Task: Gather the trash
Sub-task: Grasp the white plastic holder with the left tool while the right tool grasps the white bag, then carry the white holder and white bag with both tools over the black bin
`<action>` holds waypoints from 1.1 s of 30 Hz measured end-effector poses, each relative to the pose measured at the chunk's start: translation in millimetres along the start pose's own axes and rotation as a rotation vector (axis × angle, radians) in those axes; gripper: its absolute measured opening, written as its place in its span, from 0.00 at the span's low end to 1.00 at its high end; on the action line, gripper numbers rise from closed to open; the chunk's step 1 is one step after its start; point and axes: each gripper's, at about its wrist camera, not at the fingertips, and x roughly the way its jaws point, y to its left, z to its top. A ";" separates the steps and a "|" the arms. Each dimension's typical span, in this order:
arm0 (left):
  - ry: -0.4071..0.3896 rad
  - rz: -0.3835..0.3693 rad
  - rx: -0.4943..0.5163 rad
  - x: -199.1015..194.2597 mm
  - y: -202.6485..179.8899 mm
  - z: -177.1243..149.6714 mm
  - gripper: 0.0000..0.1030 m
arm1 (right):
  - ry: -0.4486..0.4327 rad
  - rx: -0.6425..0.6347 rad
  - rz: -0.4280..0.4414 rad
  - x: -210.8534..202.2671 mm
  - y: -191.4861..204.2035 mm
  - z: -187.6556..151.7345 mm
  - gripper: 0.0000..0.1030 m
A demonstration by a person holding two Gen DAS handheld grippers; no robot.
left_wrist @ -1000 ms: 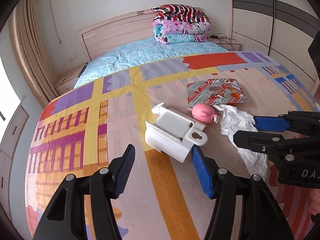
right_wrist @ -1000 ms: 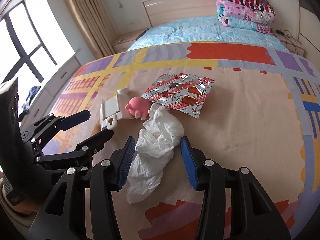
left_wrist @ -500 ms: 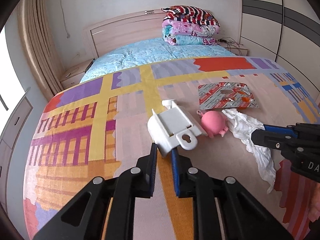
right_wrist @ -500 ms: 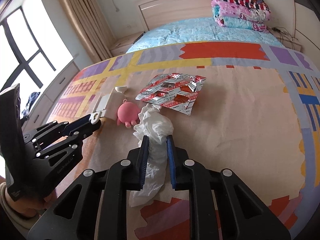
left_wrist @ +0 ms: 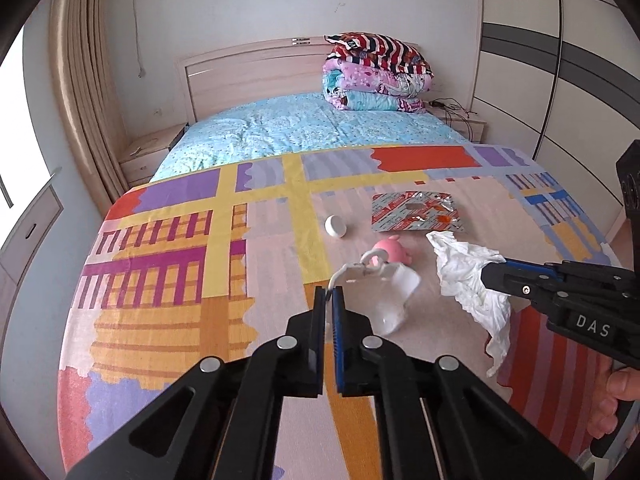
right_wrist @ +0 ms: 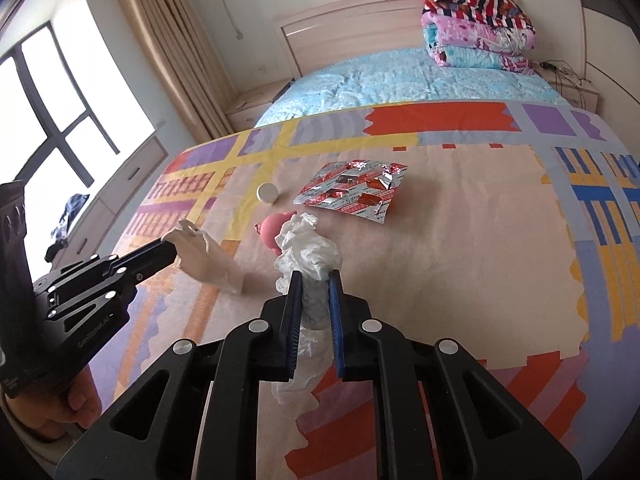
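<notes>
My left gripper (left_wrist: 329,294) is shut on the thin tab of a white plastic holder (left_wrist: 386,294) and holds it tilted just above the patterned bedspread (left_wrist: 168,280). In the right wrist view the same left gripper (right_wrist: 170,249) grips the holder (right_wrist: 208,260) at the left. My right gripper (right_wrist: 314,280) has its jaws closing on a crumpled white tissue (right_wrist: 308,246), and the pads press on it. The tissue (left_wrist: 466,272) hangs from it off the bed. A pink toy (left_wrist: 391,250), a white round cap (left_wrist: 335,225) and a torn foil blister pack (left_wrist: 416,212) lie on the bedspread.
Folded blankets (left_wrist: 376,76) are stacked by the headboard (left_wrist: 248,76). Curtains (right_wrist: 172,40) and a window (right_wrist: 48,92) stand on the left, wardrobe doors (left_wrist: 540,60) on the right. A hand (right_wrist: 60,404) holds the left gripper's handle.
Both grippers went from open to shut, the left on the holder's tab, the right on the tissue. Both lifted their loads. The white cap now lies bare where the holder lay.
</notes>
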 end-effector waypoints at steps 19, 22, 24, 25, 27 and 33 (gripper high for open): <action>-0.046 -0.031 0.066 -58.7 -17.0 -20.4 0.02 | -0.025 -0.047 0.013 -43.8 0.1 -26.0 0.13; -0.051 -0.041 0.088 -68.0 -20.1 -29.4 0.02 | -0.015 -0.056 0.019 -48.7 -3.8 -35.4 0.13; -0.058 -0.048 0.109 -76.1 -23.8 -36.6 0.02 | -0.003 -0.050 0.030 -54.4 -5.9 -42.7 0.13; -0.064 -0.053 0.115 -80.9 -24.8 -39.8 0.02 | -0.003 -0.054 0.038 -58.3 -5.2 -45.8 0.13; -0.079 -0.072 0.122 -92.5 -27.5 -45.9 0.02 | -0.006 -0.080 0.033 -68.2 -1.2 -54.1 0.13; -0.127 -0.125 0.156 -132.6 -39.4 -62.7 0.02 | -0.013 -0.121 0.069 -97.2 10.3 -76.2 0.13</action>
